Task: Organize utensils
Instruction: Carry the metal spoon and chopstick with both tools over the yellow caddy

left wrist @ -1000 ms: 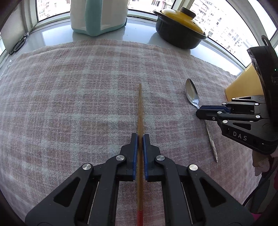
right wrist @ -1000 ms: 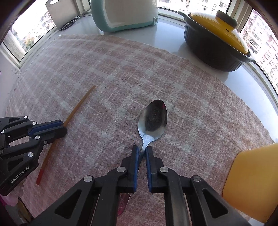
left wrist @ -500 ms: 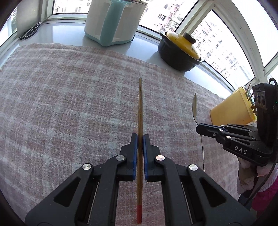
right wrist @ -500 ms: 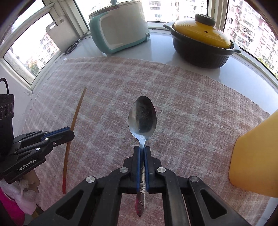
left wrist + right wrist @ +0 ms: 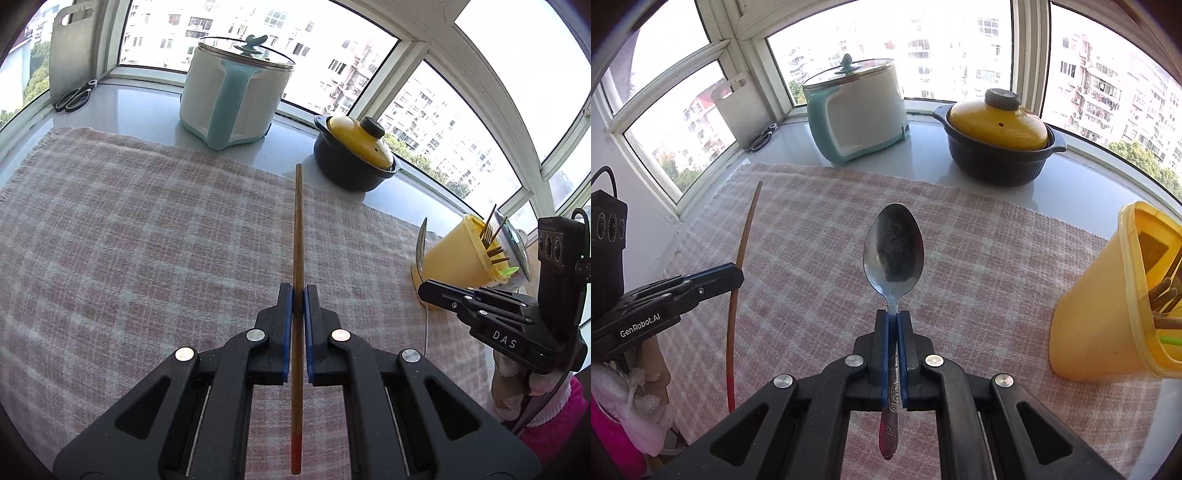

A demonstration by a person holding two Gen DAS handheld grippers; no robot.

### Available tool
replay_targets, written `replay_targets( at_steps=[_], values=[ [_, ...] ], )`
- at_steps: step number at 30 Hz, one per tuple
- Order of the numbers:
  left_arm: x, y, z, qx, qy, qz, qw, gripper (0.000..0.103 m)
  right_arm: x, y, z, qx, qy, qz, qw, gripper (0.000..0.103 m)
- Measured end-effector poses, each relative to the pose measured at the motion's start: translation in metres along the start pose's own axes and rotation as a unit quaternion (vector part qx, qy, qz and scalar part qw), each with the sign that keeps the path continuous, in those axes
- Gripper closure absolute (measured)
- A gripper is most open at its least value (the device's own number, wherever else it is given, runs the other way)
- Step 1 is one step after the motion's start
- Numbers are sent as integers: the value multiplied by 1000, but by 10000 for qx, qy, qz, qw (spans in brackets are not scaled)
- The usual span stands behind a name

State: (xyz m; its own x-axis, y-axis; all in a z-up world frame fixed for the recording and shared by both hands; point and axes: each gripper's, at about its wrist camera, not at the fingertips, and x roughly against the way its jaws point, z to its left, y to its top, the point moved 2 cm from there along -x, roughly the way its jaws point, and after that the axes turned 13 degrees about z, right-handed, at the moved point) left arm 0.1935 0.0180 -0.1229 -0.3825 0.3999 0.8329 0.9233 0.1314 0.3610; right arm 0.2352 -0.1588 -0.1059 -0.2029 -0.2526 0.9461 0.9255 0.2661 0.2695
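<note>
My left gripper (image 5: 298,291) is shut on a wooden chopstick (image 5: 297,229) with a red end, held up off the checked cloth (image 5: 147,236) and pointing away from me. My right gripper (image 5: 894,318) is shut on the handle of a metal spoon (image 5: 893,247), its bowl facing up above the cloth (image 5: 979,258). In the left wrist view the right gripper (image 5: 424,290) hangs at the right with the spoon (image 5: 420,247) edge-on before a yellow utensil holder (image 5: 458,254). The right wrist view shows the left gripper (image 5: 737,275) and chopstick (image 5: 742,254) at the left. The holder (image 5: 1097,317) has several sticks in it.
A white and teal cooker (image 5: 236,99) and a dark pot with a yellow lid (image 5: 354,155) stand on the sill behind the cloth. Scissors (image 5: 74,98) and a cutting board (image 5: 70,48) are in the far left corner. A person's pink sleeve (image 5: 554,410) shows at the right.
Both grippers have risen off the cloth, lifting the chopstick and the spoon with them. The views now tip up toward the windows, and the yellow holder has come into sight.
</note>
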Motion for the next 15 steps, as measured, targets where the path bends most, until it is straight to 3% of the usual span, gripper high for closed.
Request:
replay_targets(
  at_steps=[15],
  values=[
    [33, 24, -71, -485, -369, -544, 9967, 99, 93, -29, -20, -113, 81, -812, 9966, 101]
  ],
)
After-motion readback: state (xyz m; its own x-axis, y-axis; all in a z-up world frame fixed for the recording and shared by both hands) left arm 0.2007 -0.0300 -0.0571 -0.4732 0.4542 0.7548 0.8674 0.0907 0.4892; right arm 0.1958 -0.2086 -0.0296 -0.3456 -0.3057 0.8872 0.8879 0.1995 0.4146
